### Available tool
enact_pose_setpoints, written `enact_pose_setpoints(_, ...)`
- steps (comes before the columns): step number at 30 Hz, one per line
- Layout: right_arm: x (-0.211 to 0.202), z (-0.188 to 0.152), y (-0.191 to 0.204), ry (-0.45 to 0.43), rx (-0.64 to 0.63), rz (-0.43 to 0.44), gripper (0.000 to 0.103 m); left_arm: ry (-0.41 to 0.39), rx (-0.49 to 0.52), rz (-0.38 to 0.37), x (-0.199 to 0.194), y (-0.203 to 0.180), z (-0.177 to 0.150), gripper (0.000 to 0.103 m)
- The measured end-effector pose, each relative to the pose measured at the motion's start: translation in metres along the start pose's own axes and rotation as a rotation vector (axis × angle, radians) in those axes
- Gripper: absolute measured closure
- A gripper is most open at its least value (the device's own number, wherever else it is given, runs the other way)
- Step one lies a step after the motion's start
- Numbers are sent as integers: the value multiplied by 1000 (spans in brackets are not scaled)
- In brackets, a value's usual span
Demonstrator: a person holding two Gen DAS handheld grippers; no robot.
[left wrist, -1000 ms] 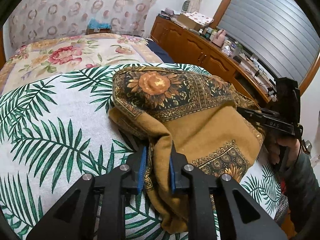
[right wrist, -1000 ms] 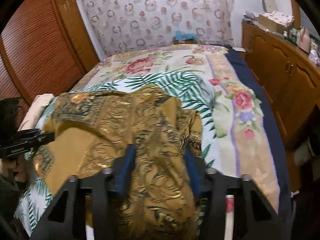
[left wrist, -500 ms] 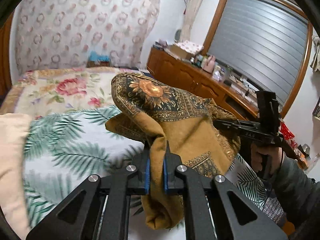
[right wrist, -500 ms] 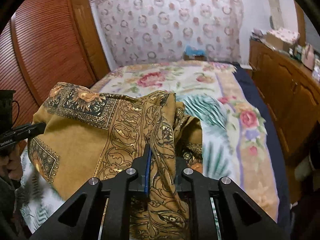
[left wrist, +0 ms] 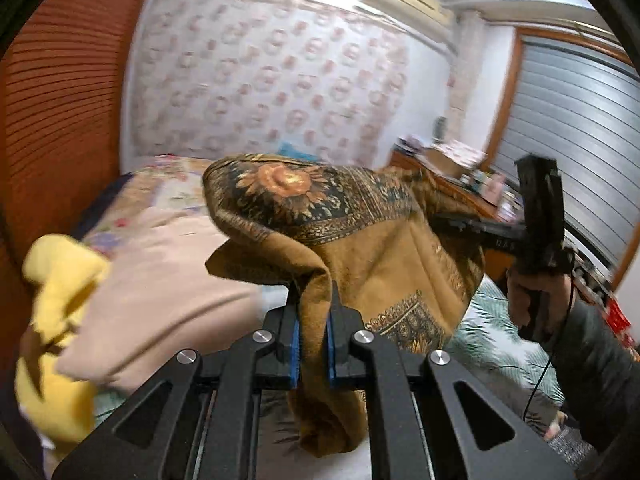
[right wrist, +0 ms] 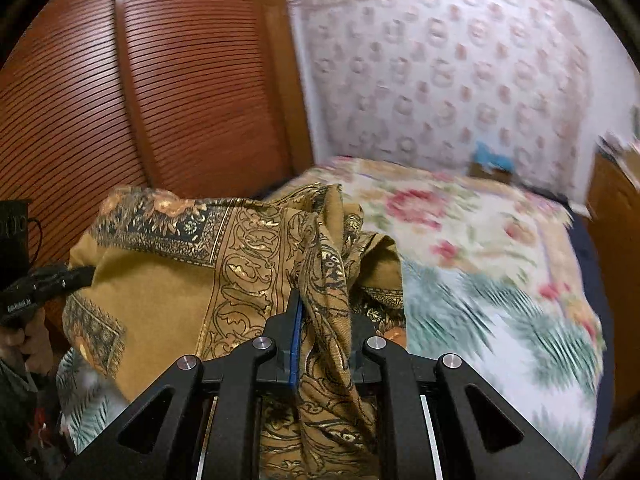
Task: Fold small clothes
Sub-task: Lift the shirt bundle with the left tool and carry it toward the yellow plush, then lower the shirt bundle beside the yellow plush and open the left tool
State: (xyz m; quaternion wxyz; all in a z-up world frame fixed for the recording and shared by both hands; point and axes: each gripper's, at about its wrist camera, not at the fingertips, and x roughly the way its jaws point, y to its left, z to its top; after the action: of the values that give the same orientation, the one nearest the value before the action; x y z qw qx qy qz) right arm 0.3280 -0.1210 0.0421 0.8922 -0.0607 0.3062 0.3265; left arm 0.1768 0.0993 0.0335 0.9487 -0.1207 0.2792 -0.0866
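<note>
Left wrist view: left gripper (left wrist: 312,312) pinches the brown scarf (left wrist: 360,240); right gripper (right wrist: 320,320) clamps its other end, scarf lifted above the bed's (right wrist: 500,280) near edge

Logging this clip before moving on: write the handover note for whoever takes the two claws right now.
Left claw: shut on a bunched edge of the brown patterned scarf.
Right claw: shut on another gathered part of the scarf.
Scarf: lifted and slung between both claws above the bed, loose end dangling.
Beside it: a beige garment and a yellow garment.
Done: scarf picked up.
Left: spread it flat, fold it.
</note>
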Motion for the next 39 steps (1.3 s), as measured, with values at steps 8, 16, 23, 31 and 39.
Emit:
enact_pose_setpoints(8, 122, 73, 66, 19, -194, 78, 89, -41, -93, 114, -5, 51, -22, 93)
enact_pose_setpoints(16, 231, 108, 98, 81, -327, 123, 89, -28, -139, 195, 13, 67, -44, 91)
enact_pose_setpoints(23, 270, 135, 99, 114, -371, 158, 89, -26, -234, 137, 12, 57, -57, 91)
enact_pose_setpoints(31, 261, 126, 89, 130, -304, 111, 72, -40, -183, 233, -4, 45, -58, 72)
enact_pose_setpoints(39, 226, 112, 72, 6, -221, 131, 61, -158, -65, 308, -35, 38, -37, 26)
